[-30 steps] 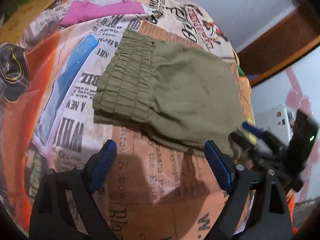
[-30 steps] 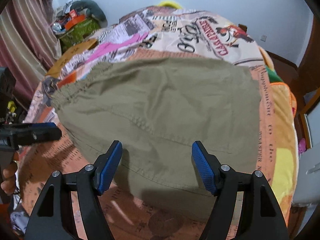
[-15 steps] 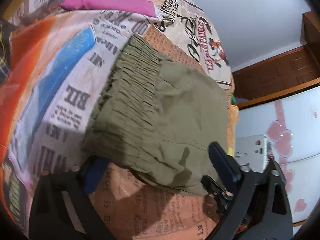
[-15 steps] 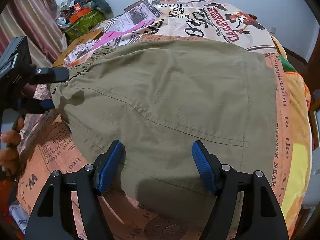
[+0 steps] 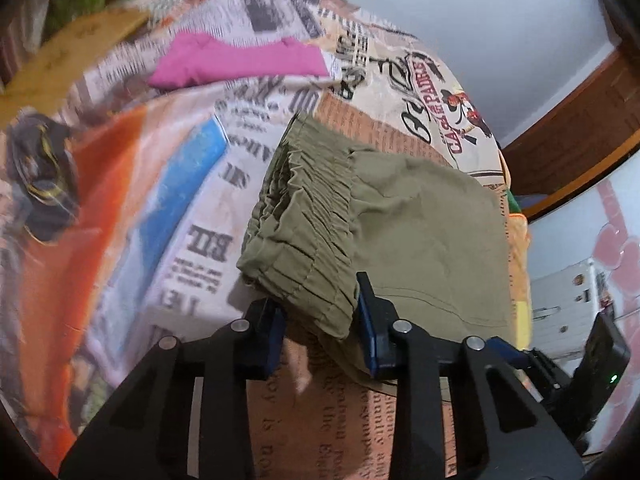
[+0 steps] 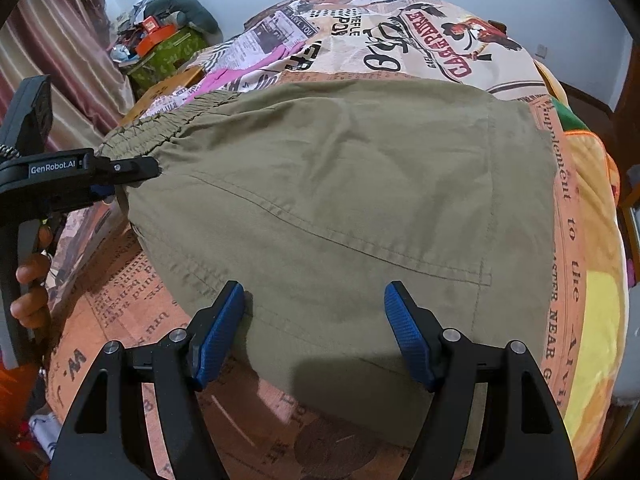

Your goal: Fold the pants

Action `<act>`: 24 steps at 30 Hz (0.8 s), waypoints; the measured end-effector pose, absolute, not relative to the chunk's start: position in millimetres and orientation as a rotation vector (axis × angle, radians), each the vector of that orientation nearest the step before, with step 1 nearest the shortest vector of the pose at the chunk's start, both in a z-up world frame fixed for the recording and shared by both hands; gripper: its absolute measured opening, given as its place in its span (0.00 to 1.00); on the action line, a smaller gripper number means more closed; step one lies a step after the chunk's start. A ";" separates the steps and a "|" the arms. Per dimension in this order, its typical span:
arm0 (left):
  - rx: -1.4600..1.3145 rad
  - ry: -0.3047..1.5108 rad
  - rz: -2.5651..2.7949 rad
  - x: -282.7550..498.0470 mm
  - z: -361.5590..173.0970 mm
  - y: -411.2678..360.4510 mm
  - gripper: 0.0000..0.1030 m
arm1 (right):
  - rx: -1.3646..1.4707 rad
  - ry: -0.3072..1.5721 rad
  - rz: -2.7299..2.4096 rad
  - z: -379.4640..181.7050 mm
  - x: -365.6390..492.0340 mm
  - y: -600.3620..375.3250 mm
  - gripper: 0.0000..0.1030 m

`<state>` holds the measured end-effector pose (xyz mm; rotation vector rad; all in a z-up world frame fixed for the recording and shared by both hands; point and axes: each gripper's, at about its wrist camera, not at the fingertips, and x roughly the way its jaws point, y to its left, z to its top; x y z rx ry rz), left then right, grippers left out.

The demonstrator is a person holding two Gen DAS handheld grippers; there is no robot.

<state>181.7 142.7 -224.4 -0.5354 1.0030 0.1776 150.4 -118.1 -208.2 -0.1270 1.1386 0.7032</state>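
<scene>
The olive-green pants (image 5: 400,216) lie folded on a bed, their gathered elastic waistband (image 5: 304,216) to the left. My left gripper (image 5: 320,320) is shut on the near corner of the waistband. In the right wrist view the pants (image 6: 340,184) fill the middle, and the left gripper (image 6: 120,168) shows at the waistband corner on the left. My right gripper (image 6: 314,328) is open, its blue pads (image 6: 218,332) over the near edge of the pants, gripping nothing.
The bed has a newspaper-print cover (image 5: 192,216). A folded pink garment (image 5: 240,60) lies at the far side. A green bag with clutter (image 6: 168,52) and a curtain (image 6: 60,60) stand beyond the bed on the left. A wooden frame (image 5: 580,120) is at right.
My left gripper moved in to the waistband corner and closed on it. The right gripper moved closer over the pants' near edge and stayed open.
</scene>
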 end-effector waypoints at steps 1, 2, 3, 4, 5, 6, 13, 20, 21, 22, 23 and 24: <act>-0.516 0.992 0.187 177.9 -220.7 142.8 0.31 | -0.126 1.138 0.703 -207.7 149.6 -117.8 0.67; -0.491 0.982 0.200 171.9 -217.1 143.7 0.31 | -0.124 1.137 0.702 -206.8 148.1 -118.4 0.67; -0.472 0.975 0.215 166.4 -214.7 145.1 0.31 | -0.122 1.136 0.702 -206.1 146.6 -119.3 0.67; -0.448 0.967 0.234 159.0 -212.0 147.7 0.31 | -0.118 1.137 0.701 -205.4 144.7 -120.9 0.67; -0.423 0.958 0.261 150.9 -209.4 151.1 0.31 | -0.112 1.137 0.701 -204.8 143.6 -122.4 0.67; -0.410 0.953 0.277 144.8 -207.6 154.5 0.31 | -0.103 1.136 0.705 -203.8 141.5 -124.8 0.67; -0.285 0.885 0.429 105.4 -186.2 175.3 0.31 | -0.079 1.119 0.695 -199.9 130.6 -136.6 0.67; -0.121 0.766 0.409 105.4 -154.2 142.9 0.30 | 0.012 1.153 0.656 -198.9 127.7 -150.3 0.68; -0.114 0.756 0.398 108.0 -150.0 138.9 0.30 | 0.019 1.152 0.653 -197.7 126.8 -152.0 0.68; -0.111 0.745 0.385 110.6 -145.3 135.6 0.30 | 0.022 1.151 0.652 -197.0 125.3 -154.4 0.68; -0.108 0.733 0.370 113.6 -139.8 131.8 0.30 | 0.024 1.147 0.649 -195.7 124.6 -155.7 0.68; -0.105 0.721 0.352 116.3 -134.0 127.4 0.30 | 0.024 1.135 0.640 -192.6 123.6 -158.2 0.68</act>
